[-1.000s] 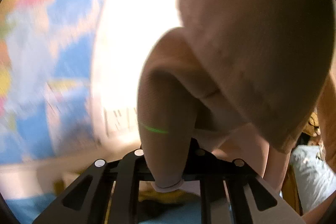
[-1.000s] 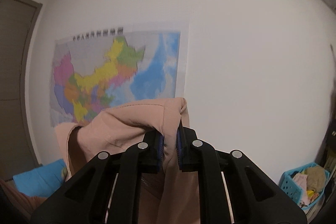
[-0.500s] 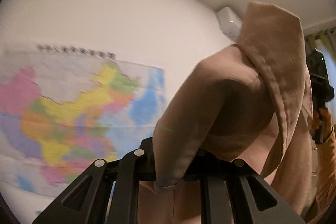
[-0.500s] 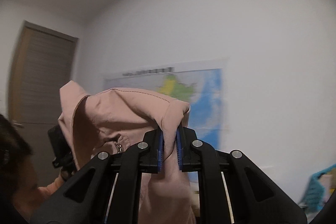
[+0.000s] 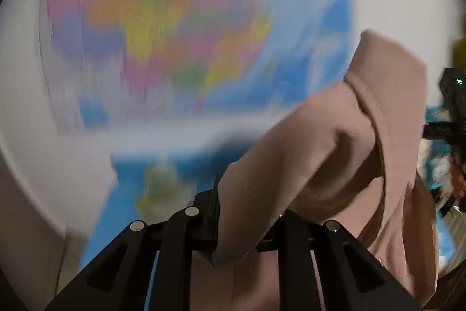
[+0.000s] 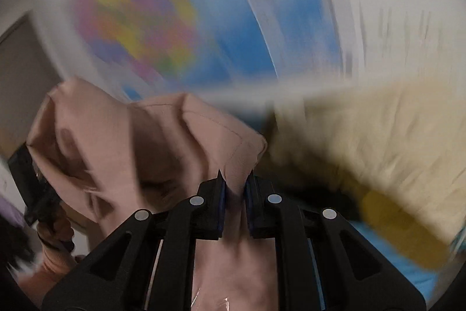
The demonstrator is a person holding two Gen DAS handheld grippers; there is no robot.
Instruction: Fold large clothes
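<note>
Both cameras have swung down since half a second ago: the ceiling and the clean wall are gone, and the map (image 5: pixel 186 28) now fills the top of each view as a colourful smear, with blue bedding (image 5: pixel 116 212) creeping in underneath it. In the left wrist view the left gripper (image 5: pixel 237 226) has its jaws nearly shut on a fold of the pink hoodie (image 5: pixel 335 153), and the cloth bunches right over the fingers so you can't really see the pads. From there the hoodie runs off toward 2 o'clock, where the hood stands up, and the rest hangs down at 4 o'clock. Over at 3 o'clock there's the other black gripper body, with a bit of a hand (image 5: pixel 458 179) under it. In the right wrist view the right gripper (image 6: pixel 235 201) is pinching a corner of the same hoodie, jaws narrow, blue pads (image 6: pixel 222 204) pressed on the fabric from both sides. The cloth piles up toward 10 o'clock, and the left device sits at 9 o'clock with an orange sleeve (image 6: pixel 55 229) below it. A blurry cream-yellow heap (image 6: pixel 372 142) sits at 3 o'clock.
</note>
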